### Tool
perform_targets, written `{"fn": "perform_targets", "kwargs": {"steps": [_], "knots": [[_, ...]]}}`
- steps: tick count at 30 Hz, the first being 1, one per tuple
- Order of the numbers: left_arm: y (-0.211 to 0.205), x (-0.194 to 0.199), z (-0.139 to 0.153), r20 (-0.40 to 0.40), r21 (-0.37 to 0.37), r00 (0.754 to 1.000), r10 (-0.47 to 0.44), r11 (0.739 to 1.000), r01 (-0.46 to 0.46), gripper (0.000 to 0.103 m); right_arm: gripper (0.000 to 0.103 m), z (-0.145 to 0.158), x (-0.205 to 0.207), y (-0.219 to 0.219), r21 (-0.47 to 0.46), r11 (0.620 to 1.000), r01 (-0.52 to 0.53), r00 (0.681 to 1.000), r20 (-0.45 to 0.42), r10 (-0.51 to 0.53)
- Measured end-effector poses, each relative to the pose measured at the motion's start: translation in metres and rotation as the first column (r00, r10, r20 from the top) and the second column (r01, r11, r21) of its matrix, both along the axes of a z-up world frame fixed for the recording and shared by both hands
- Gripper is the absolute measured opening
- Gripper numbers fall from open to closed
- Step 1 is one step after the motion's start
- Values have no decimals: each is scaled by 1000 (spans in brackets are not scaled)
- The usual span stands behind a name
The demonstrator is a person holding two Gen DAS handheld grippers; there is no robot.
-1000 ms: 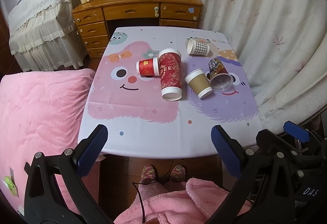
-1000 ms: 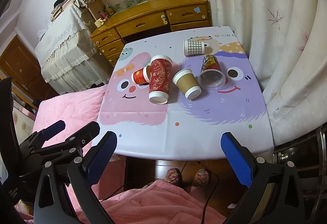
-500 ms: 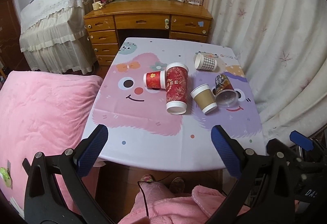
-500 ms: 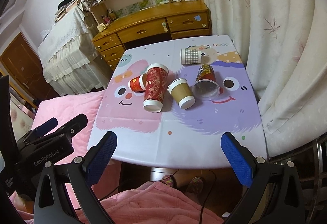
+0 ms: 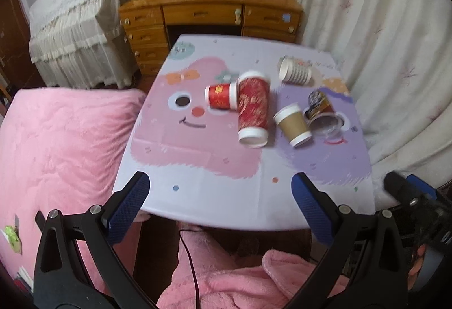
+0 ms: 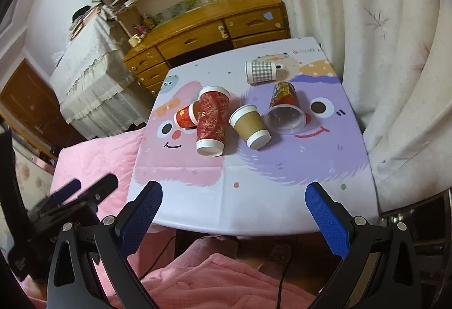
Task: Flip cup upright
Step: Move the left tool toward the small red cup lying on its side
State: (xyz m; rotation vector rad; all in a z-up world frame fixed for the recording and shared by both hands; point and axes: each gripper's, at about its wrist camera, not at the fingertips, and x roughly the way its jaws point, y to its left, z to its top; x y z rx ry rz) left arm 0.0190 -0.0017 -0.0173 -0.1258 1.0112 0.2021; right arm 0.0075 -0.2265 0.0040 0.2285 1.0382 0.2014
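Note:
Several paper cups lie on their sides on a cartoon tablecloth [image 5: 214, 184]: a tall red cup [image 5: 253, 107] [image 6: 212, 120], a small red cup [image 5: 221, 96] [image 6: 186, 117], a brown cup [image 5: 293, 124] [image 6: 251, 126], a clear cup with a printed sleeve [image 5: 322, 114] [image 6: 285, 108], and a checked cup [image 5: 295, 74] [image 6: 261, 72]. My left gripper [image 5: 217, 199] is open and empty, before the table's near edge. My right gripper [image 6: 233, 204] is open and empty, also short of the near edge.
A pink bed [image 5: 56, 151] lies left of the table. White curtains [image 6: 395, 69] hang close on the right. A wooden desk [image 5: 209, 12] with shelves stands behind the table. My pink-clad lap [image 6: 220, 280] is below the grippers.
Both grippers have moved forward and closer to the table; the cups look larger. The cups have not moved. Both stay open.

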Motion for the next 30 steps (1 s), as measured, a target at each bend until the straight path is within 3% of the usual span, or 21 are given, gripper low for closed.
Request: {"fn": "perform_targets", "kwargs": {"steps": [5,11,17,19,23,29,30], "knots": [[28,28,-34,-135,-75,990,-38,997,28,100,103,-19,27,9,-52,995,80,996,-46,-83],[72,71,-79,-256,-137,962,-93,989,59,100,103,-48,68,31,-102,985,142,989,-32,-146],[120,132,-124,-365,-209,908,-207,968,137,100,101,-91,100,71,-131,970,206,977,-21,-210],[131,155,-130,-366,-190,894,-257,961,199,100,101,-107,110,82,-117,962,246,967,-43,-252],[141,196,-139,-382,-145,837,-392,920,364,100,101,-141,133,104,-74,954,290,942,-153,-299],[141,250,-151,-395,-142,715,-577,807,573,100,101,-169,152,142,-82,935,345,906,-230,-355],[137,259,-156,-403,-154,682,-610,780,606,100,101,-171,153,148,-84,934,346,904,-235,-357]]}}
